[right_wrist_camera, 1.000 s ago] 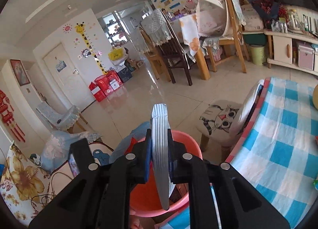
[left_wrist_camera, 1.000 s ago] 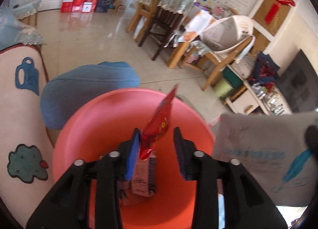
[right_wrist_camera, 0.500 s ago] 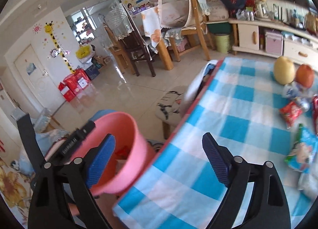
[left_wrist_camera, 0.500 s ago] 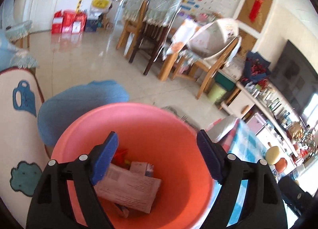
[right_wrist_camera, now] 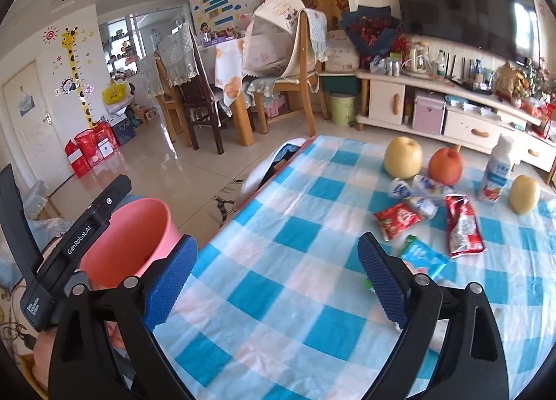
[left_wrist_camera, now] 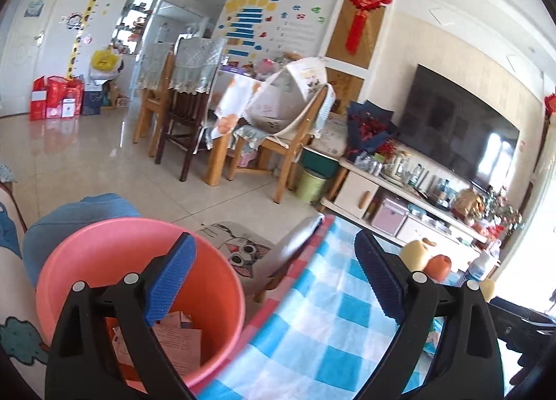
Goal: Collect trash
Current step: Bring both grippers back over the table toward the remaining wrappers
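Observation:
A pink bin stands beside the table's left edge with paper and cartons inside; it also shows in the right wrist view. My left gripper is open and empty above the bin's right rim and the table edge. My right gripper is open and empty over the blue checked tablecloth. On the cloth lie two red wrappers, a blue-green wrapper and small crumpled white packets.
Two pears, an apple and a white drink bottle stand at the far side of the table. A cat-print stool sits by the bin. Dining chairs and a TV cabinet lie beyond.
My left gripper opened and dropped the red wrapper into the bin. My right gripper let go of the flat grey piece and opened. Both swung right, toward the table.

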`<state>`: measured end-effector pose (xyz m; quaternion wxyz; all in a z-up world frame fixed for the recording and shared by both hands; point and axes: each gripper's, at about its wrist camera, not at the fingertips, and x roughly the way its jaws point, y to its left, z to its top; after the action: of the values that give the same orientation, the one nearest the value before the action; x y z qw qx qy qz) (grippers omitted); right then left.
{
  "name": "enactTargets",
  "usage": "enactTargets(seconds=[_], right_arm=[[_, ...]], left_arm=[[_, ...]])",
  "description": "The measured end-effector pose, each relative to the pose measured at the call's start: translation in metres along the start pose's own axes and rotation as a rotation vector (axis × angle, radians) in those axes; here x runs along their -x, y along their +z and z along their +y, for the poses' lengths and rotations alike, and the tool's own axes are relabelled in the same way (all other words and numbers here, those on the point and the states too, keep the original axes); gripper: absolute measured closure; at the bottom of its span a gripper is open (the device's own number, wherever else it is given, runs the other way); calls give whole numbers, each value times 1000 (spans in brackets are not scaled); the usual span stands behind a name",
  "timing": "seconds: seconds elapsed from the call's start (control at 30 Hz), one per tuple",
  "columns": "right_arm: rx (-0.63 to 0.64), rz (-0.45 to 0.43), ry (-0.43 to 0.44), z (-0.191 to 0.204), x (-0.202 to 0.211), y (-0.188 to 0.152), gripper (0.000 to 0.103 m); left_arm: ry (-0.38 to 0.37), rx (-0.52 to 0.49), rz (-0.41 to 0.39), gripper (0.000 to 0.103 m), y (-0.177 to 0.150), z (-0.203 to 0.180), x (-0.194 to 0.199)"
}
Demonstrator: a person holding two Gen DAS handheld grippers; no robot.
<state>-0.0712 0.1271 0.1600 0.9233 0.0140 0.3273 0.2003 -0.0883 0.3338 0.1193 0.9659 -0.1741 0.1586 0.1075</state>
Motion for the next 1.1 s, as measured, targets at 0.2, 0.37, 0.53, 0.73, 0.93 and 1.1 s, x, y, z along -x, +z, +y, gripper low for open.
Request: enactTargets(seconds=[0.2, 0.37, 0.53, 0.73, 0.93, 1.1], right_arm=[[14, -69, -45, -23, 25, -4, 8], [30, -102, -83, -40, 41, -7, 6], [48, -138, -141, -55, 60, -8, 5], [35, -192, -206, -78, 81, -7, 5], [4, -211, -265, -106, 95, -5, 5], [-49, -206, -296, -134, 102, -7, 5]], left_arm=[[-5, -65, 52, 9, -8, -36, 9], [37, -142, 106, 8, -16, -63, 12], [25, -195, 139, 8, -30, -82, 21], [-43, -252, 153, 7, -47, -112, 28], [-84, -322, 166, 7, -64, -145, 31], [-113, -358, 185, 7, -76, -169, 29]])
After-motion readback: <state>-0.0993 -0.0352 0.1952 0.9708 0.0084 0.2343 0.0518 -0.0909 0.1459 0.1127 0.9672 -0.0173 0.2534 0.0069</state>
